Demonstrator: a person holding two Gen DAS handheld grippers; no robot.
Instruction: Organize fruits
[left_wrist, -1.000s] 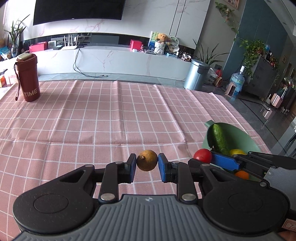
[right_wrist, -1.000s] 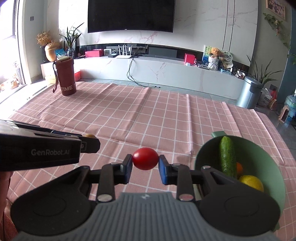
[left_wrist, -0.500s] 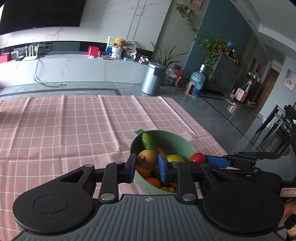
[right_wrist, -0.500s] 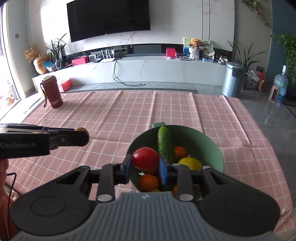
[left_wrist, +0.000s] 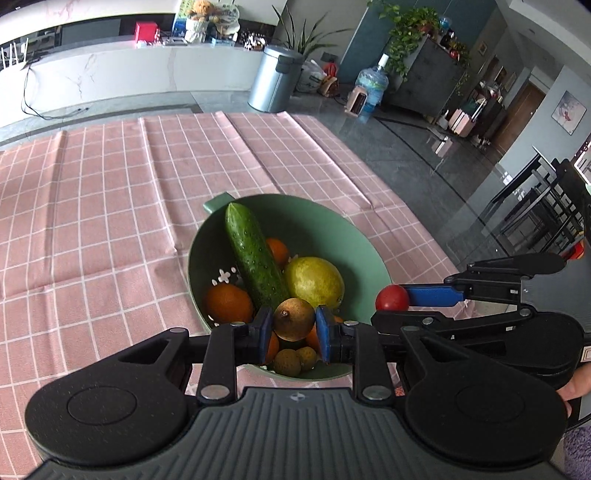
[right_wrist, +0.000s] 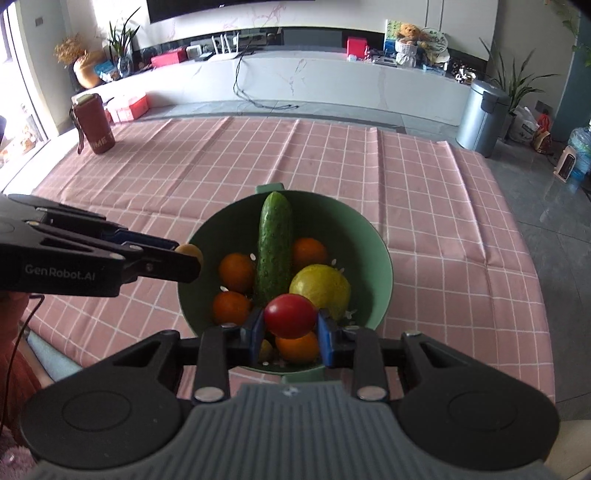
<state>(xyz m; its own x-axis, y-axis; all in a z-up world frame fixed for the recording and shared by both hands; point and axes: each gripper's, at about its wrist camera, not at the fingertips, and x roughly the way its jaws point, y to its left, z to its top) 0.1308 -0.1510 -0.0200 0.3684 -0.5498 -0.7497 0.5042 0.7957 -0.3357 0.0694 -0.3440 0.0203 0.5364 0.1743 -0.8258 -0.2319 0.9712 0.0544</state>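
Above the green bowl (right_wrist: 384, 269), near the table's right edge, your left gripper (left_wrist: 294, 329) pinches a brown fruit (left_wrist: 294, 319); your right gripper (right_wrist: 290, 331) pinches a tomato (right_wrist: 290, 315). Inside lie a cucumber (right_wrist: 274, 247), lemon (right_wrist: 320, 288) and oranges (right_wrist: 236, 271).

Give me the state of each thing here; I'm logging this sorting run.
left gripper: shut on the brown fruit
right gripper: shut on the tomato
green bowl: upright, holding produce
cucumber: lying in the bowl
trash bin: lid closed
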